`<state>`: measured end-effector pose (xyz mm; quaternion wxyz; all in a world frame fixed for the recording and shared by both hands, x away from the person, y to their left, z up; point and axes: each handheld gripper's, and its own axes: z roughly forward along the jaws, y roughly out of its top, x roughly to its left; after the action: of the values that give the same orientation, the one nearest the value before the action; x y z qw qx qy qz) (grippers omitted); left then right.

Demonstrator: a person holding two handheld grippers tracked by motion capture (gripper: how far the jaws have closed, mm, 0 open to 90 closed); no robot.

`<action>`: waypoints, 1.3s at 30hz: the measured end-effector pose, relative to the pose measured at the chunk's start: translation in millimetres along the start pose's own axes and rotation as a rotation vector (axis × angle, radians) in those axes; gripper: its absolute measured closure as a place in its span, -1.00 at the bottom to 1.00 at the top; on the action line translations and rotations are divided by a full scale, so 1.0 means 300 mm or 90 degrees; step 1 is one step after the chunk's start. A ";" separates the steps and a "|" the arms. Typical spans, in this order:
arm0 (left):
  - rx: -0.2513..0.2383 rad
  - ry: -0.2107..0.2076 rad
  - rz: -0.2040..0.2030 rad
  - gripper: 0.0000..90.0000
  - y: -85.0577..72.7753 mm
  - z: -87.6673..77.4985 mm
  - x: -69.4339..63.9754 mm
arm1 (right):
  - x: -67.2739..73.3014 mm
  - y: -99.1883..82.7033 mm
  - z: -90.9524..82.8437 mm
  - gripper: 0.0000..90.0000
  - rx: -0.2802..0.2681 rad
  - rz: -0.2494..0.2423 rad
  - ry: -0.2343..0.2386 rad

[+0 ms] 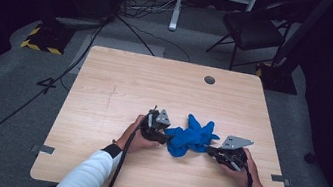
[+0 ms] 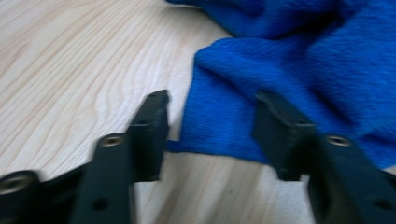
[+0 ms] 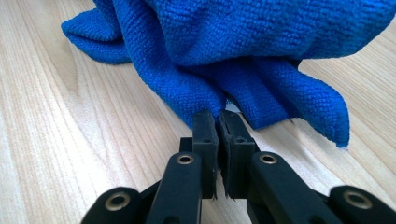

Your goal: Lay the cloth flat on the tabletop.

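Blue cloth (image 3: 243, 51) pinched by right fingers (image 3: 205, 128).

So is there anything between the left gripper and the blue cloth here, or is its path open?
Nothing visible is in the way. The left gripper has its jaws open right at the near edge of the blue cloth, with bare table beside it. The right gripper is shut on the cloth's other side.
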<state>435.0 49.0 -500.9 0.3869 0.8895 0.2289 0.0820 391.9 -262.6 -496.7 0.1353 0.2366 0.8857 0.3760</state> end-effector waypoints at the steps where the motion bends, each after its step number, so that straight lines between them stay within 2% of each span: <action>1: -0.002 -0.007 0.004 0.38 0.001 0.001 -0.004 | 0.000 0.000 0.000 0.90 0.000 0.001 0.000; 4: 0.003 -0.036 0.021 0.78 0.003 0.000 -0.010 | 0.000 0.000 0.000 0.90 0.001 -0.001 -0.002; 6: 0.004 -0.041 0.022 0.92 0.004 0.000 -0.013 | 0.001 0.000 0.000 0.90 0.001 -0.001 -0.002; 11: 0.012 -0.034 0.027 0.95 0.002 -0.006 -0.009 | -0.002 -0.001 -0.003 0.91 0.004 0.000 -0.007; 19: 0.023 0.001 0.024 0.95 -0.018 -0.039 0.026 | -0.026 -0.017 -0.021 0.91 0.008 0.015 -0.025; 23: 0.022 0.008 0.016 0.95 -0.026 -0.048 0.034 | -0.033 -0.023 -0.027 0.91 0.008 0.021 -0.029; 25: 0.027 0.017 0.022 0.95 -0.028 -0.054 0.038 | -0.039 -0.028 -0.033 0.91 0.011 0.023 -0.031; 35: 0.036 0.064 0.005 0.95 -0.055 -0.089 0.065 | -0.059 -0.050 -0.059 0.91 0.017 0.036 -0.044; 39: 0.041 0.069 0.000 0.95 -0.065 -0.102 0.074 | -0.065 -0.059 -0.071 0.91 0.021 0.042 -0.047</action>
<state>438.0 91.1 -494.5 0.3451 0.8957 0.2522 0.1229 394.1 -296.4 -494.0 0.1516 0.2819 0.8777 0.3566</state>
